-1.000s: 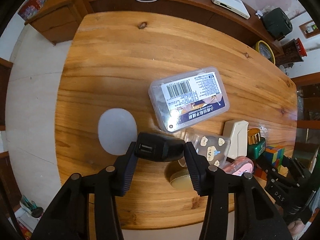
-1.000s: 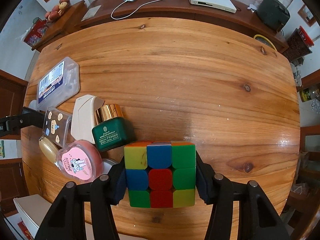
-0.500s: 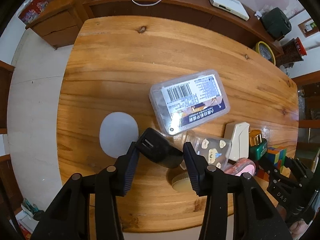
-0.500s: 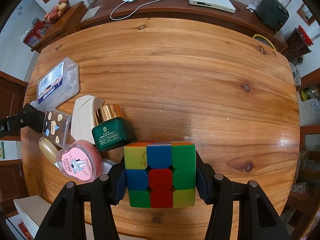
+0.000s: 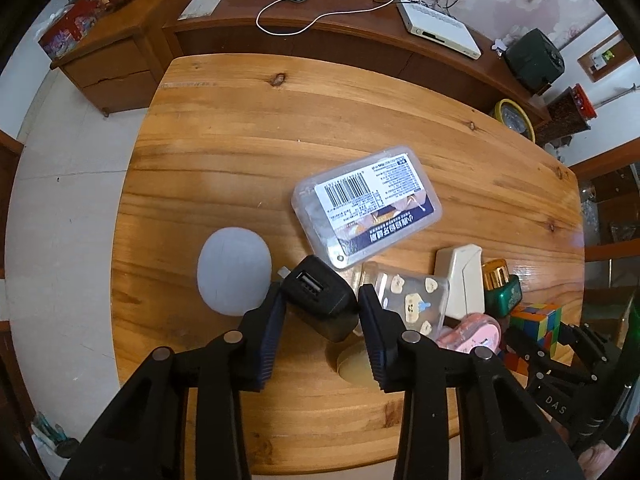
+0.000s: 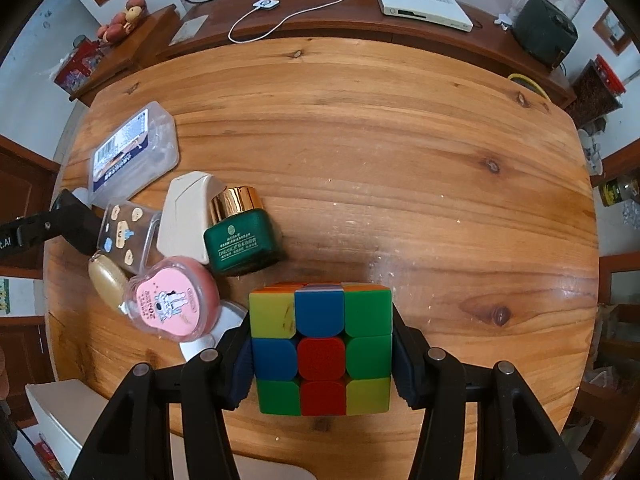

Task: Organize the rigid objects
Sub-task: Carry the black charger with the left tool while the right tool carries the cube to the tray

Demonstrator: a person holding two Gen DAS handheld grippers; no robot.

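My left gripper [image 5: 320,292] is shut on a black USB charger [image 5: 322,302], which sits tilted between the fingers with its port facing up and left. Beside it lie a white oval disc [image 5: 234,270] and a clear labelled plastic box [image 5: 366,204]. My right gripper [image 6: 320,340] is shut on a multicoloured puzzle cube [image 6: 320,344] just above the near part of the wooden table [image 6: 400,140]. The cube [image 5: 536,320] also shows at the right of the left wrist view.
A cluster lies left of the cube: a clear sticker-covered phone case [image 6: 126,232], a cream box [image 6: 184,212], a green jar with a gold lid [image 6: 240,236], a pink round case [image 6: 172,304] and a beige oval [image 6: 106,280]. A sideboard [image 6: 320,12] stands behind the table.
The charger has turned in my left gripper from lying level to a tilted pose. The right gripper and the cube have not moved.
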